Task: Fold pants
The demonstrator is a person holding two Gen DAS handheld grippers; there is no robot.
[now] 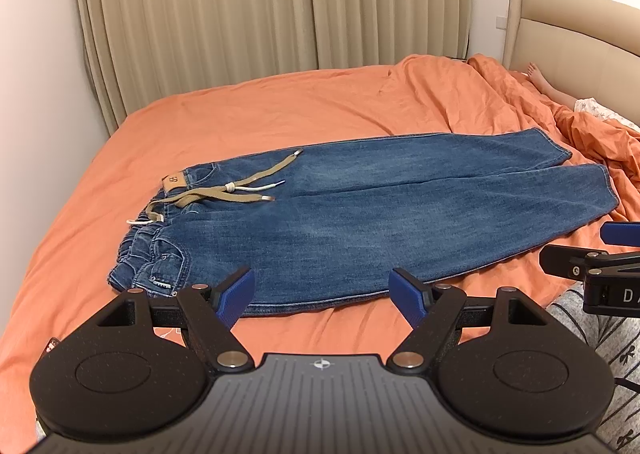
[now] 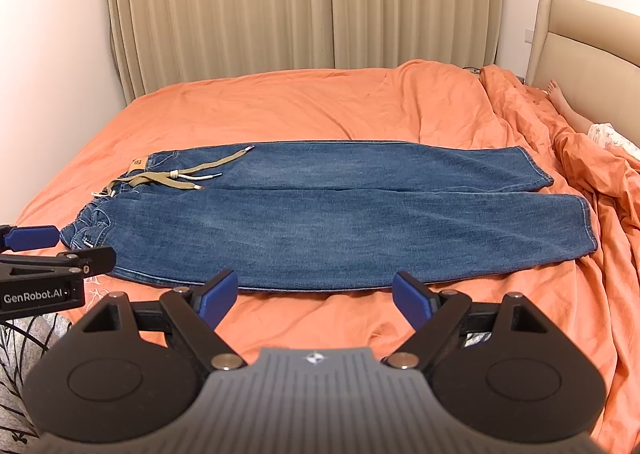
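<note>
Pants (image 2: 328, 214), blue denim ones, lie spread flat on the orange bedcover (image 2: 280, 106), both legs side by side and nothing folded yet, so the step in hand looks like the first fold. Their long axis runs across both views, the elastic waistband (image 1: 136, 250) with its khaki drawstring (image 1: 224, 190) to the left and the two hems (image 2: 560, 206) to the right, toward the headboard (image 2: 580, 54). The left gripper (image 1: 322, 298) hangs just short of the near seam by the waist end with its blue pads wide apart and nothing between them; the right gripper (image 2: 314, 300) hangs the same way further along that near edge, jaws spread and empty. To do it well, I'd say each should pinch the near leg's outer seam, one by the waist and one by the hem, lift together and lay that leg squarely over the far one, keeping the drawstring tucked clear
</note>
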